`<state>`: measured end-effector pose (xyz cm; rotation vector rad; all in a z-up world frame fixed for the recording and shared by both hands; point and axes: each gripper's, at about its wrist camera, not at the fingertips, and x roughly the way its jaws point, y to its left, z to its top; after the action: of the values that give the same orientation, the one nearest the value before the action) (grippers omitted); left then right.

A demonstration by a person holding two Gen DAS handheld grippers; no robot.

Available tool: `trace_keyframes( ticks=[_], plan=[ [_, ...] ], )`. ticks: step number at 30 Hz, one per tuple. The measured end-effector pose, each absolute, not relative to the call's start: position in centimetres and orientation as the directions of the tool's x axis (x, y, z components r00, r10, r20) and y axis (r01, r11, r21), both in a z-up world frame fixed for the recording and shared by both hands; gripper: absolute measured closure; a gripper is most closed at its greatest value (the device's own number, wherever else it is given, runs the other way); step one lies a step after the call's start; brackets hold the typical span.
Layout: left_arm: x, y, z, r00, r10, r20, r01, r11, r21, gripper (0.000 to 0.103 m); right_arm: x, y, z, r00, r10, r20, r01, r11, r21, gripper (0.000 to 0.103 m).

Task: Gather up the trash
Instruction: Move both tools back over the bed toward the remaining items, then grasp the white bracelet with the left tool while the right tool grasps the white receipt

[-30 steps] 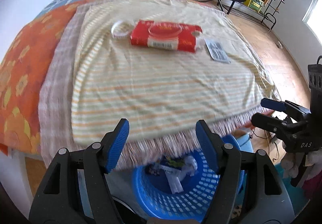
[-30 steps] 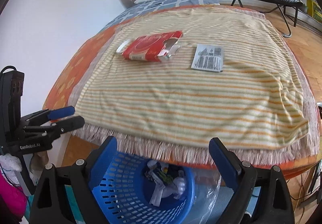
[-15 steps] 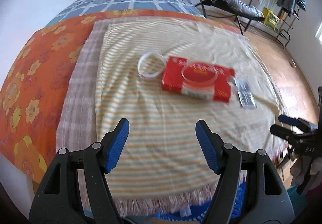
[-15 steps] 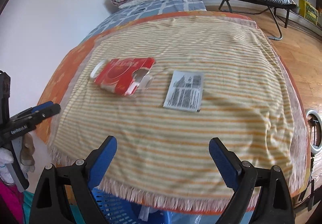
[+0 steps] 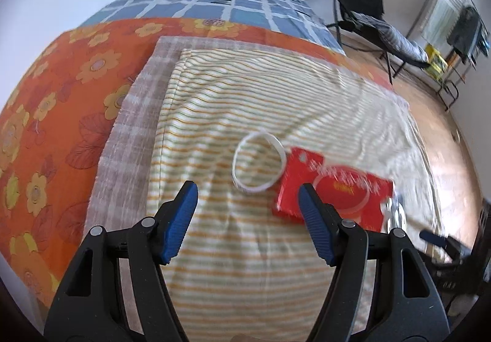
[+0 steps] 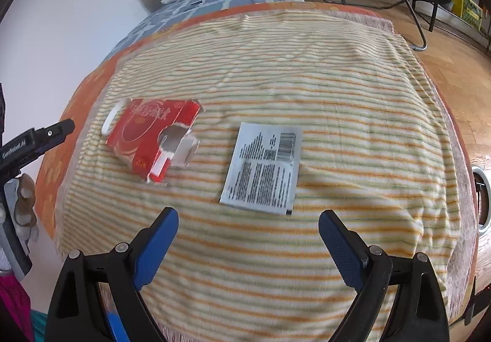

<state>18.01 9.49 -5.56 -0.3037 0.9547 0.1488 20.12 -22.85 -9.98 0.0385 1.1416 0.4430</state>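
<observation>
both tongs are spread wide with nothing between the blue pads: the left gripper [image 5: 247,220] hangs over the striped blanket [image 5: 245,280] in the lower middle of its view, and the right gripper [image 6: 247,246] does the same at the bottom of its own view. three pieces of trash lie on the blanket, none of them touched. the white ring [image 5: 259,165] sits just above the gap of the left tongs, a little right of centre, its right edge touching or tucked against the red box [image 5: 333,191], which spreads toward the right of that frame, with one blue pad overlapping its lower left corner in the picture. from the right wrist view the red box [image 6: 150,136] lies at centre left with a torn, open end facing the camera, the ring [image 6: 112,118] peeks out from behind its upper left side, and a flat printed packet [image 6: 262,168] with a barcode lies just right of the box, apart from it, directly above the right tongs. the left gripper [image 6: 36,139] shows as a dark tip at the left edge of that view, off the side of the bed. judging by this, the collecting on the blanket is far from finished: all three items are yet to be picked up, and no bin is clearly visible in these views, only a sliver of blue at the bottom edge of the right wrist view that cannot be identified. the likely next move is the left tongs closing on the ring or box and the right on the packet.
</observation>
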Motion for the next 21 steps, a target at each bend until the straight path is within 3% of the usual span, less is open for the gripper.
trace_keyframes(
  ticks=[5,15,17,21],
  plan=[
    [20.1,10.7,-7.0,0.552,-0.028,-0.833,-0.292,0.93,-0.225,0.048,21.1,-22.4,-10.3,0.325,0.357,-0.876,-0.305,0.916,0.26,0.009],
    [22.6,11.2,-9.6,0.509,-0.028,-0.86,-0.303,0.93,-0.209,0.054,23.3,-21.8,-11.0,0.298,0.367,-0.881,-0.266,0.919,0.293,0.009],
    [22.9,11.2,-10.0,0.501,-0.028,-0.865,-0.307,0.929,-0.208,0.062,23.6,-21.7,-11.1,0.292,0.37,-0.882,-0.254,0.919,0.301,0.009],
    [23.3,11.1,-10.7,0.487,-0.033,-0.873,-0.307,0.929,-0.206,0.064,24.2,-21.4,-11.5,0.282,0.37,-0.885,-0.238,0.921,0.31,0.009]
  ],
)
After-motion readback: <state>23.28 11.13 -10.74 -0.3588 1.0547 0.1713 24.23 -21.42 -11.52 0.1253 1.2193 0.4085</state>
